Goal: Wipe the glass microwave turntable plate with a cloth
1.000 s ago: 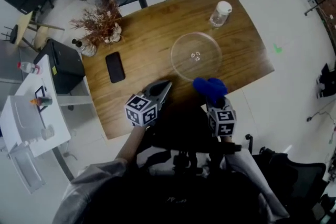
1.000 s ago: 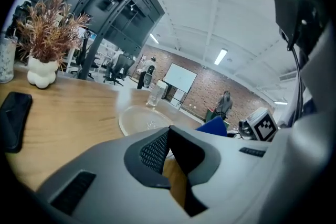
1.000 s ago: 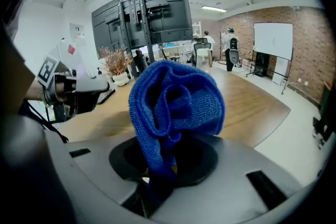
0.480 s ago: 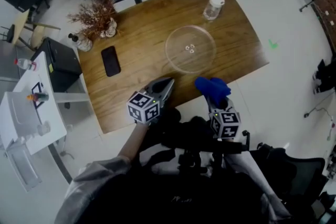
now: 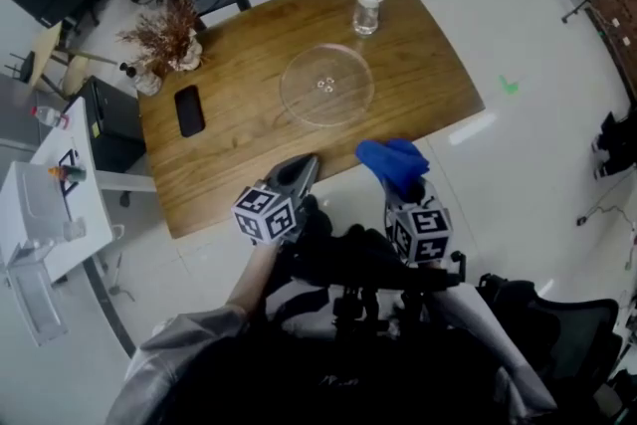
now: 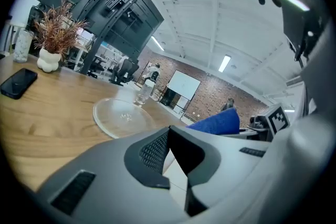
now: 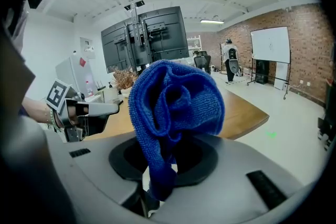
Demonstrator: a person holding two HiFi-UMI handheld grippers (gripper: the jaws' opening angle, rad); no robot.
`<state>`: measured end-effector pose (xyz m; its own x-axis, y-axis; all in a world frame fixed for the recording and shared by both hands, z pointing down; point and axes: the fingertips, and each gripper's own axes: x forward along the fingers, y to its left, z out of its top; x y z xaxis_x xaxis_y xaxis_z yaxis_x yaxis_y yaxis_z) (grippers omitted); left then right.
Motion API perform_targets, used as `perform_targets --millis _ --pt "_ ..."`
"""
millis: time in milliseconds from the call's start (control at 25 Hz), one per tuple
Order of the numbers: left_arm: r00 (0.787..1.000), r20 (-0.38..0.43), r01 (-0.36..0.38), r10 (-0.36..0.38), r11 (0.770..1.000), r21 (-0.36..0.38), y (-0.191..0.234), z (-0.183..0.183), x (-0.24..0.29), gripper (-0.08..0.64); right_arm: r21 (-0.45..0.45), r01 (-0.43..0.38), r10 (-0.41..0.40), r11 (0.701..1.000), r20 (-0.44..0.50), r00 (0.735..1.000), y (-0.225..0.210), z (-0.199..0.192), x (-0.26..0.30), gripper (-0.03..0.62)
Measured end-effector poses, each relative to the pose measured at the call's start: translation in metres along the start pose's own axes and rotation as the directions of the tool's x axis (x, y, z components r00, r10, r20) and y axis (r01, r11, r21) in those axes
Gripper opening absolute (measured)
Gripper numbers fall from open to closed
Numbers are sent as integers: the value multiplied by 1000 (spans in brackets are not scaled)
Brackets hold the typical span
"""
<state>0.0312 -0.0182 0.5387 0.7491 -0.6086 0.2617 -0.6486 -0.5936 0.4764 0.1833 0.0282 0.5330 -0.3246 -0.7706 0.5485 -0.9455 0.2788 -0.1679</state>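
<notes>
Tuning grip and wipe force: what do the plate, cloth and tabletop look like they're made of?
Plate: clear glass, glossy; the wood grain shows through it.
Cloth: blue textile, probably microfibre; fine looped nap, matte, soft bunched folds.
Tabletop: brown wood or wood-look veneer, visible grain, smooth satin sheen; can't tell which.

The cloth (image 7: 173,107) was a strong blue with a fine knitted texture, and the table (image 5: 239,154) was warm brown wood with darker grain lines along it. The turntable plate (image 5: 326,86) was clear and colourless, the phone (image 5: 188,110) was black, the jar (image 5: 366,11) was clear with a white lid, and the dried plant (image 5: 164,27) was reddish brown in a white vase (image 6: 49,60). The left hand-held gripper (image 5: 302,164) and the right hand-held gripper (image 5: 403,182) were grey, the marker cube (image 5: 265,212) on each showed black squares on white, and the floor (image 5: 537,35) was pale grey with one small green mark (image 5: 509,87).
</notes>
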Motion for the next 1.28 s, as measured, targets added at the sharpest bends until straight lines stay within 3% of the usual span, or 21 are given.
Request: perform_targets --millis 240,680,1280 --pt "999 1 -39 39 998 48 -43 -20 -9 -3 -26 -62 62 998 1 998 -8 -17 -24 92" --pt "989 58 -140 136 987 76 -65 -30 -47 -3 -95 -180 184 979 32 982 13 -24 -39 92" --pt "992 67 -115 110 990 78 -81 -40 -46 -3 -122 -175 179 977 27 983 13 -31 -56 92"
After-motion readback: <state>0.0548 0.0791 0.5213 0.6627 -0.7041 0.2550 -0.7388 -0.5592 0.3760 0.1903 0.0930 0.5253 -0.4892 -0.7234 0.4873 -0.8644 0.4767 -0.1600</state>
